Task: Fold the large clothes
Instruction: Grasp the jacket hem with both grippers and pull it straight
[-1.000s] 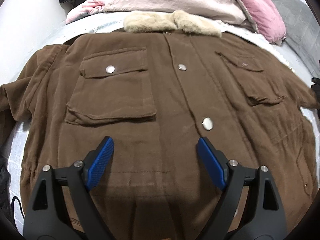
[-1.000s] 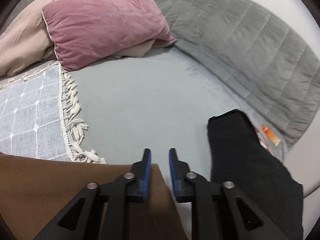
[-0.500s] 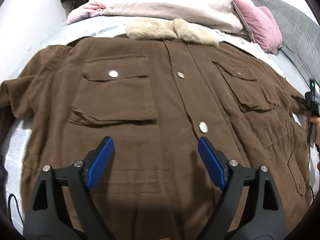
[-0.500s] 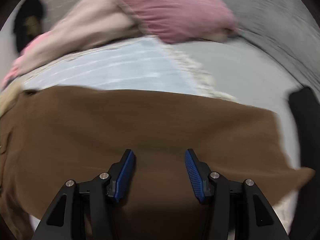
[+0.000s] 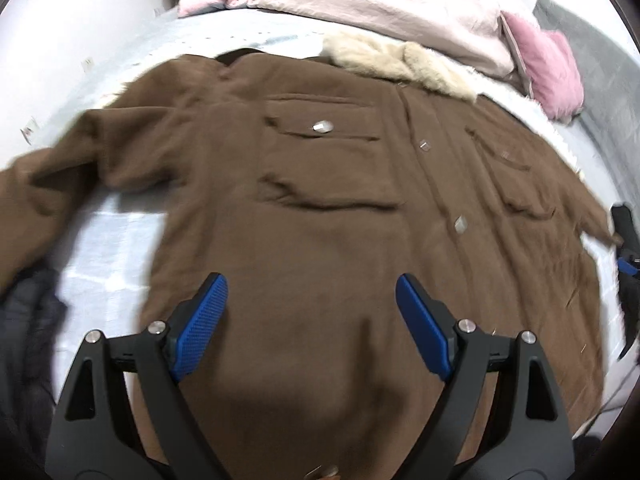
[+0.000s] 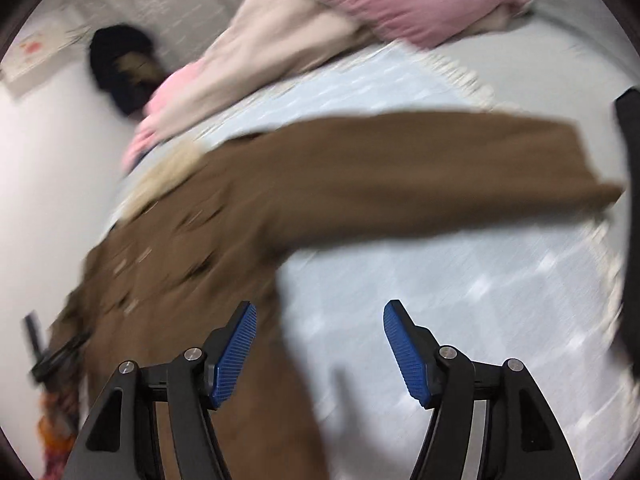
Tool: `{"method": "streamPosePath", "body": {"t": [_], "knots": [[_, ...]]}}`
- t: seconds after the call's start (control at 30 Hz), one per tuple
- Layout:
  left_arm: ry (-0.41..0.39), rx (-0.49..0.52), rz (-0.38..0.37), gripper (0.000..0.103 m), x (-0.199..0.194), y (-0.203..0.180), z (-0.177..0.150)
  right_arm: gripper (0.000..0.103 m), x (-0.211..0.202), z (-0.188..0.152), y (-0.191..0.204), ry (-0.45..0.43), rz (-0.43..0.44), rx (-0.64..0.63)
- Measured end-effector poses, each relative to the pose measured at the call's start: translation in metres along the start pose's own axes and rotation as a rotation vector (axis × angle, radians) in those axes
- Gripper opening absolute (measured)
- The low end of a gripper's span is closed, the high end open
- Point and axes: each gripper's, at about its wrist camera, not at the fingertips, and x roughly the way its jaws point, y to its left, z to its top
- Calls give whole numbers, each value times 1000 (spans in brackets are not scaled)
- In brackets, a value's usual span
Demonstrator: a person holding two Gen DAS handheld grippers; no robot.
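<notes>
The brown jacket (image 5: 340,240) lay spread flat on the bed, fur collar (image 5: 400,60) toward the upper frame. My left gripper (image 5: 310,320) hung wide open over its hem, and my right gripper (image 6: 320,344) was spread too, empty, with the sleeve (image 6: 440,160) stretched across mid-frame.

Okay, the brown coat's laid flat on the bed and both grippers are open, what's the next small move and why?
Probably bring the right gripper to the end of the outstretched sleeve and pinch it, ready to fold it across the body. The brown coat lies spread front-up with that sleeve straight out over the bed cover, and both the right and left gripper are open and holding nothing.
</notes>
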Motion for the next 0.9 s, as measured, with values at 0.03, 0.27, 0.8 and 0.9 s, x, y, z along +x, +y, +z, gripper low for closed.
{"method": "streamPosePath", "body": {"t": [0.03,0.27,0.8,0.9], "knots": [[3,7,19,86,-6,6,-4,67,-2,-10,7,34,21,-17],[119,-6,65,86,-51,66,-55,67,-23,-75,26,177,81,-68],[408,-186,-278,10,-50,120,-169,8,-11,-169,11,359,213,57],[311,-232,-314,8,-77,127,-164,5,-46,-167,26,278,252,-7]]}}
